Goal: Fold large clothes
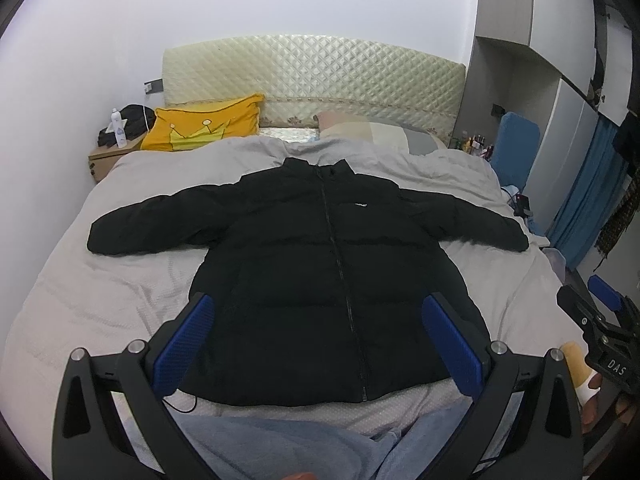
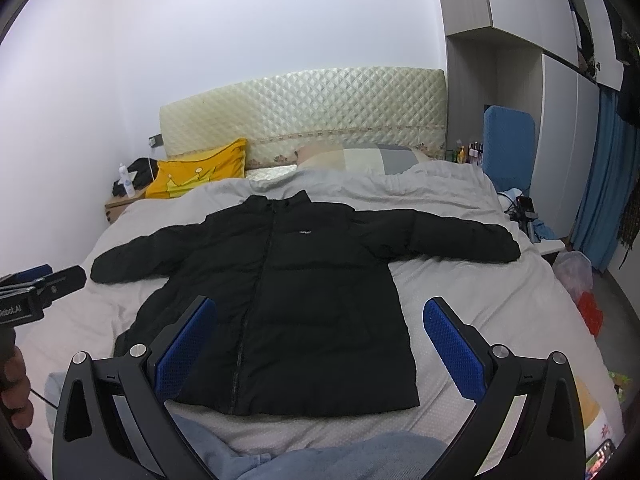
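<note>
A black puffer jacket [image 1: 304, 264] lies flat on the grey bed cover [image 1: 100, 280], front up, zipped, both sleeves spread out to the sides. It also shows in the right wrist view [image 2: 288, 304]. My left gripper [image 1: 318, 312] is open and empty, held above the jacket's hem. My right gripper [image 2: 320, 316] is open and empty, above the hem's right part. Each gripper shows at the edge of the other view: the right one [image 1: 600, 312] and the left one [image 2: 36, 284].
A yellow pillow [image 1: 200, 124] and a patchwork pillow [image 1: 380, 128] lie by the quilted headboard [image 1: 312, 76]. A wooden nightstand [image 1: 104, 158] stands at the left. A blue chair [image 2: 508, 140], wardrobe [image 2: 560, 92] and plastic bags [image 2: 580, 280] stand right of the bed.
</note>
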A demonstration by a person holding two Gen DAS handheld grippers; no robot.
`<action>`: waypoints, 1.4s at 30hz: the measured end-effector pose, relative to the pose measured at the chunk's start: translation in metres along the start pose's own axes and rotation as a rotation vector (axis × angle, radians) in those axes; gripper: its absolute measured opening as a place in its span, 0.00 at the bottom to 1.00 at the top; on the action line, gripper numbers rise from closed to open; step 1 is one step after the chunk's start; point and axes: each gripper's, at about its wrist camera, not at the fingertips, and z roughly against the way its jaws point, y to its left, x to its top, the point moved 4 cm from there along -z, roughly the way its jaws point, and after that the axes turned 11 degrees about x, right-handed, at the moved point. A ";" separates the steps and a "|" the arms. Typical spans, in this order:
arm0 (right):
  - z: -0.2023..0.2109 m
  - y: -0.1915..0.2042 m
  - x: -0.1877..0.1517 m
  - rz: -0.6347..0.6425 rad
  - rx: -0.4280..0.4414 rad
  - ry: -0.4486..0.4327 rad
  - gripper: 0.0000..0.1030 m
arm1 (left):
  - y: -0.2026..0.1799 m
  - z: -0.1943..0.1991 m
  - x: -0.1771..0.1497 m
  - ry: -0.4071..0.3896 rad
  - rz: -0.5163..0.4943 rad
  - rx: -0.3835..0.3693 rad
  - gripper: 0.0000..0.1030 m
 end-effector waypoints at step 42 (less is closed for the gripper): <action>-0.158 -0.260 0.047 -0.210 -0.174 -0.245 1.00 | -0.004 -0.197 -0.006 -0.064 -0.003 -0.072 1.00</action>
